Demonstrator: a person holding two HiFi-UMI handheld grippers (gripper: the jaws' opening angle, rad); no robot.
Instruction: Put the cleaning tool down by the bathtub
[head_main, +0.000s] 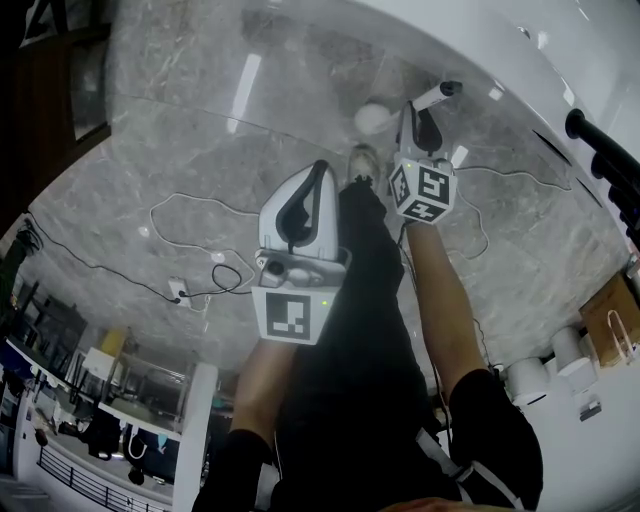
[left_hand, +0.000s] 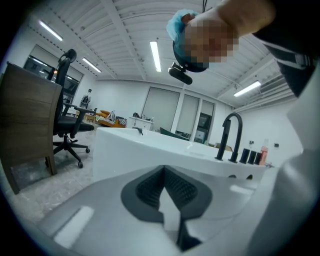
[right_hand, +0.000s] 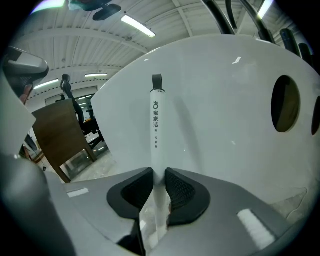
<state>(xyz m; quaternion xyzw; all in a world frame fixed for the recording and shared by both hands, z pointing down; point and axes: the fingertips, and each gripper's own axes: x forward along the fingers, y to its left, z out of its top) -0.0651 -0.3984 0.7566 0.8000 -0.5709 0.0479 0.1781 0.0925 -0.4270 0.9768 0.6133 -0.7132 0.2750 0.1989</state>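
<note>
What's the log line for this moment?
right gripper: shut on cleaning tool | left gripper: shut, empty | stage: by bathtub wall, not yet released

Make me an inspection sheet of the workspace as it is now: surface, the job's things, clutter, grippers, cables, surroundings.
Surface: grey marble floor, glossy.
Job's things: cleaning tool, white handle with a black loop at its end, held and not yet set down; white bathtub just behind it.
Clutter: cardboard box at the right edge of the head view.
Grippers: left gripper shut, empty; right gripper shut on the cleaning tool.
Cables: black cable loose across the floor to a plug block; more thin cable near the tub.
Surroundings: black faucet on the tub rim, office chair.
</note>
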